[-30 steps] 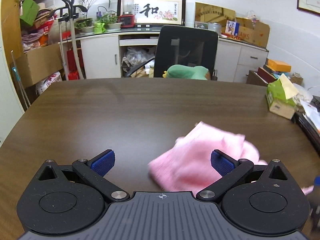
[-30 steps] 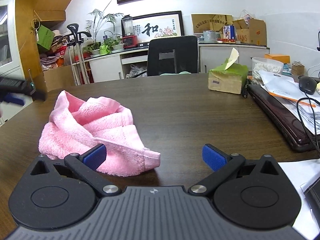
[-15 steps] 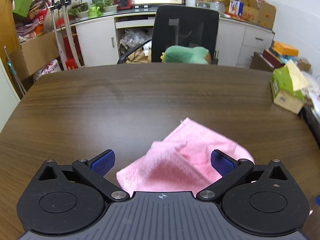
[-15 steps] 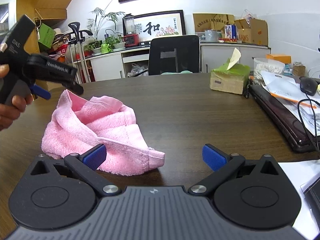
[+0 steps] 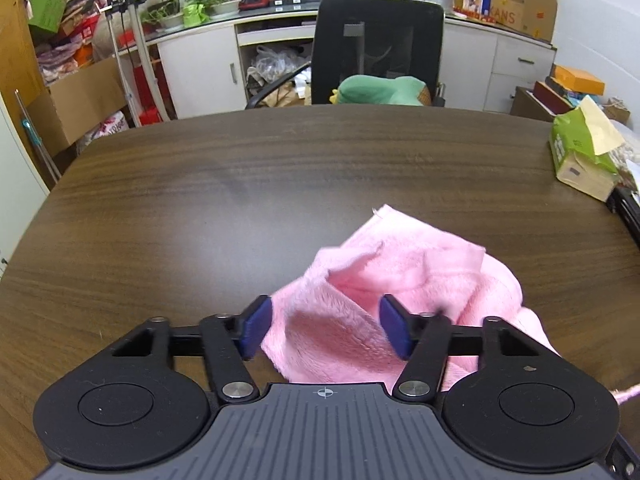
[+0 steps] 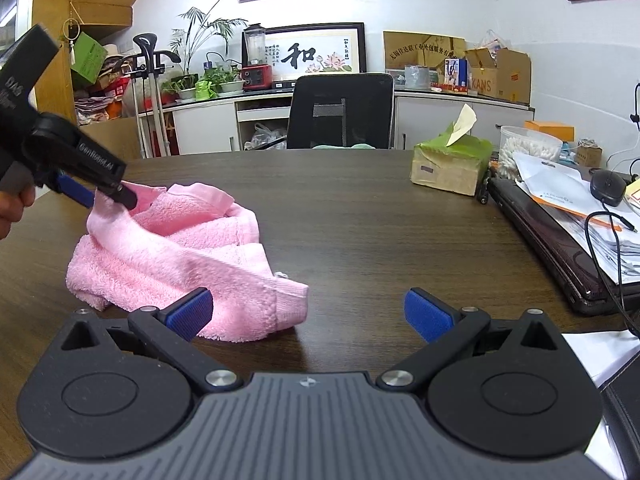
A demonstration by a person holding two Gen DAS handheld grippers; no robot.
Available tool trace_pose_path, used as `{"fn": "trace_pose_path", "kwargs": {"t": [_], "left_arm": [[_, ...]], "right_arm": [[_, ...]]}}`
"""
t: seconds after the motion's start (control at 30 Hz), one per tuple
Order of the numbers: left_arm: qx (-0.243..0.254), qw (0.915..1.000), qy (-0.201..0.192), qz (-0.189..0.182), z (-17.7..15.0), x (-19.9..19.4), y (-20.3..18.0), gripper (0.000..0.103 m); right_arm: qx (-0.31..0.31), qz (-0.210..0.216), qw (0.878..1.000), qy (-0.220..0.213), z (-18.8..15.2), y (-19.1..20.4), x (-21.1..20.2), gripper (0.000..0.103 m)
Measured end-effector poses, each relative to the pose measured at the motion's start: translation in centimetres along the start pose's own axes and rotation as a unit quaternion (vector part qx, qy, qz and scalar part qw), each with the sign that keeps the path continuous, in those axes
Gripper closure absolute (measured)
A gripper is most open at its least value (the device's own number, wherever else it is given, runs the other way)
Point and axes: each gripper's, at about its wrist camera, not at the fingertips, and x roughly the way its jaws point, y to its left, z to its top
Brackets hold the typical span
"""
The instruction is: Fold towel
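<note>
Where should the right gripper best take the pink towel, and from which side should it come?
Probably the hemmed corner of the pink towel that lies flat nearest the right gripper. It sticks out free from the crumpled heap, so open jaws can slide onto it low from the near side. The left gripper is closing over the far raised edge.
</note>
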Motion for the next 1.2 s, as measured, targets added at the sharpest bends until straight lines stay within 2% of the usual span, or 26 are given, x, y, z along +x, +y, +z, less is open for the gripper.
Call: {"fn": "trace_pose_path", "kwargs": {"t": [0.13, 0.23, 0.37, 0.5, 0.67, 0.77, 0.83, 0.97, 1.0, 1.1, 1.2], "left_arm": [[-0.008, 0.9999, 0.002, -0.01, -1.2, -0.1, 0.6, 0.084], [-0.02, 0.9996, -0.014, -0.013, -2.7, -1.2, 1.4, 0.088], [-0.007, 0.9987, -0.044, -0.024, -5.9, -3.9, 2.2, 0.088], [0.007, 0.9979, -0.051, -0.04, -9.2, -5.5, 2.7, 0.088], [0.025, 0.9964, -0.065, -0.049, -11.5, -6.2, 3.4, 0.084], [0.013, 0.9961, -0.07, -0.053, -11.7, -6.3, 4.5, 0.08], [0.002, 0.9958, -0.075, -0.054, -11.6, -6.7, 5.2, 0.073], [-0.009, 0.9936, -0.103, -0.046, -10.8, -8.4, 6.8, 0.07], [-0.006, 0.9925, -0.114, -0.042, -10.5, -9.0, 7.1, 0.065], [0.034, 0.9893, -0.139, -0.031, -9.9, -9.4, 6.5, 0.042], [0.094, 0.982, -0.163, -0.018, -9.6, -9.2, 5.2, 0.039]], "right_arm": [[-0.006, 0.003, 1.0, 0.002, 0.0, 0.1, 0.1, 0.0], [-0.008, 0.009, 1.0, 0.002, -0.1, 0.3, 0.1, 0.0], [-0.012, 0.023, 1.0, -0.003, -0.1, 0.4, -0.1, 0.0], [-0.004, 0.05, 0.999, -0.006, 0.0, 0.3, -0.3, 0.0], [0.012, 0.077, 0.997, -0.013, -0.1, 0.0, -0.4, 0.0], [0.028, 0.099, 0.995, -0.019, -0.1, -0.3, -0.3, 0.0], [0.04, 0.111, 0.993, -0.022, -0.1, -0.6, -0.3, 0.0], [0.053, 0.123, 0.991, -0.018, 0.0, -0.9, -0.1, 0.0], [0.055, 0.121, 0.991, -0.016, 0.0, -0.9, 0.0, 0.0], [0.061, 0.118, 0.991, -0.011, 0.0, -1.2, 0.2, 0.0], [0.066, 0.117, 0.991, -0.007, -0.1, -1.5, 0.2, 0.0]]}}
